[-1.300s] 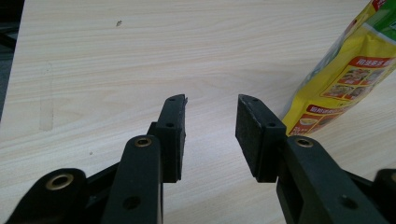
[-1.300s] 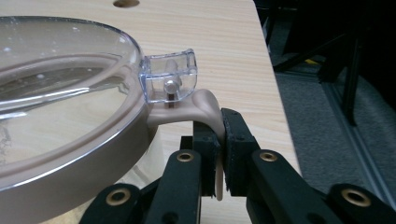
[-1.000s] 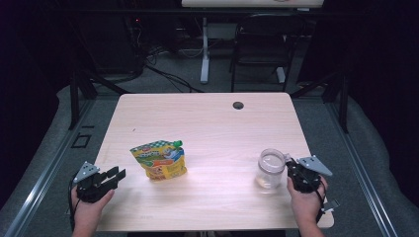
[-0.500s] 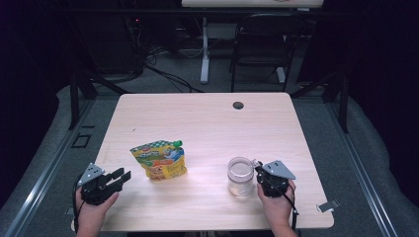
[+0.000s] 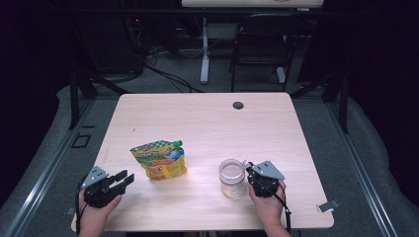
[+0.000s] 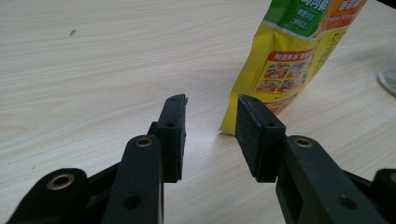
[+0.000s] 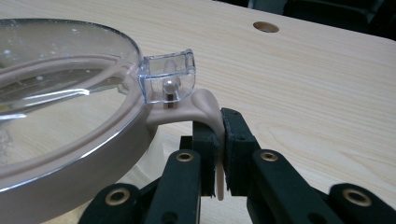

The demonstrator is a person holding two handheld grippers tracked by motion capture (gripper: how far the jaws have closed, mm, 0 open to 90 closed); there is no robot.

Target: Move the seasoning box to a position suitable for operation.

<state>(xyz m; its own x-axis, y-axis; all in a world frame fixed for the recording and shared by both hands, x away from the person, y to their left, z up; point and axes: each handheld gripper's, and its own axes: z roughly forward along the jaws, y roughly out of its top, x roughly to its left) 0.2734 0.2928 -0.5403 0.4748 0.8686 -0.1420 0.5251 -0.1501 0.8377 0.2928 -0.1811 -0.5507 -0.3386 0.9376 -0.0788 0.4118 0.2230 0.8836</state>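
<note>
1. Pinching the beige handle tab (image 7: 208,112) of the clear jar (image 5: 232,177), right gripper (image 5: 253,177) jaws pressed on it, near the table's (image 5: 207,118) front edge.
2. Left gripper (image 6: 210,123) jaws spread, empty, just beside the yellow pouch (image 5: 159,160).

Pouch and jar side by side near the front of the table.

Standing on the table (image 5: 207,118): a pouch (image 5: 159,160), just ahead of the left gripper (image 5: 120,180) and a bit to its right, not touching. Sitting to the left of the right gripper (image 5: 248,174): a jar (image 5: 232,177), its handle tab (image 7: 205,112) pinched between that gripper's jaws. Far ahead of the right gripper, near the back edge: a small hole (image 5: 238,105). Pouch left of jar, a clear gap between.
</note>
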